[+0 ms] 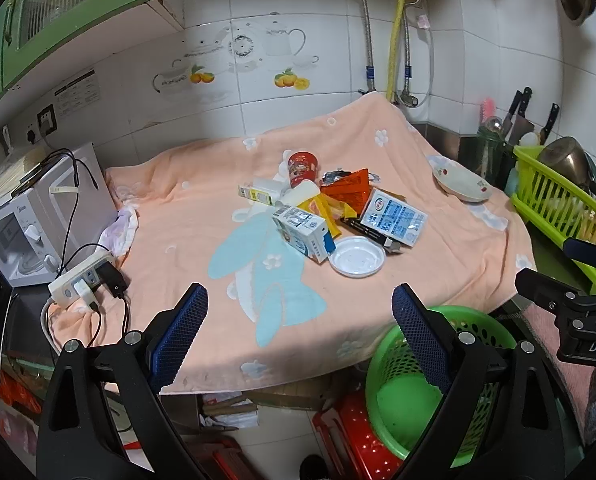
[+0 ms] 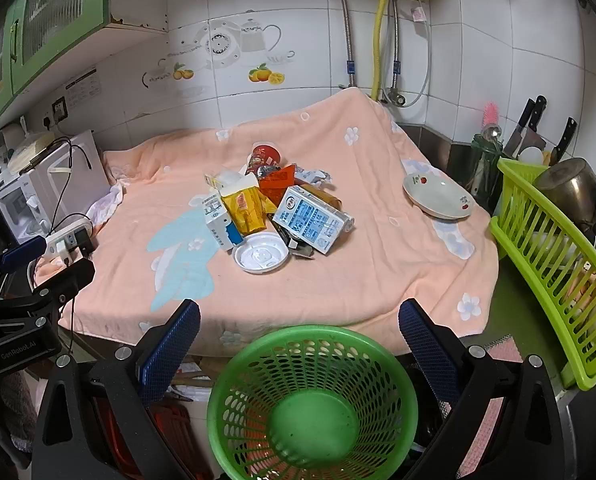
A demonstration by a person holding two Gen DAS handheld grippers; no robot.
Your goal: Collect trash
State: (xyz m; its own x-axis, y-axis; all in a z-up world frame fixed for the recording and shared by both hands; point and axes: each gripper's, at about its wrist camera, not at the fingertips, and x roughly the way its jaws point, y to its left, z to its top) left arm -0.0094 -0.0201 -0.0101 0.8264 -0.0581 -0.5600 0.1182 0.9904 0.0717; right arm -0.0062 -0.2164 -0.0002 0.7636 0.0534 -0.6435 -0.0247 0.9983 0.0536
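A pile of trash lies mid-table on a peach blanket: a red cup, an orange wrapper, a yellow packet, a small milk carton, a blue-and-white pouch and a white plastic lid. The pile also shows in the right wrist view, with the pouch and lid. An empty green mesh basket stands below the table's front edge. My left gripper and right gripper are both open and empty, short of the pile.
A white dish sits at the blanket's right. A lime dish rack with a metal pot stands further right, knives behind it. A microwave and a power strip with cables are at the left. A red stool is under the basket.
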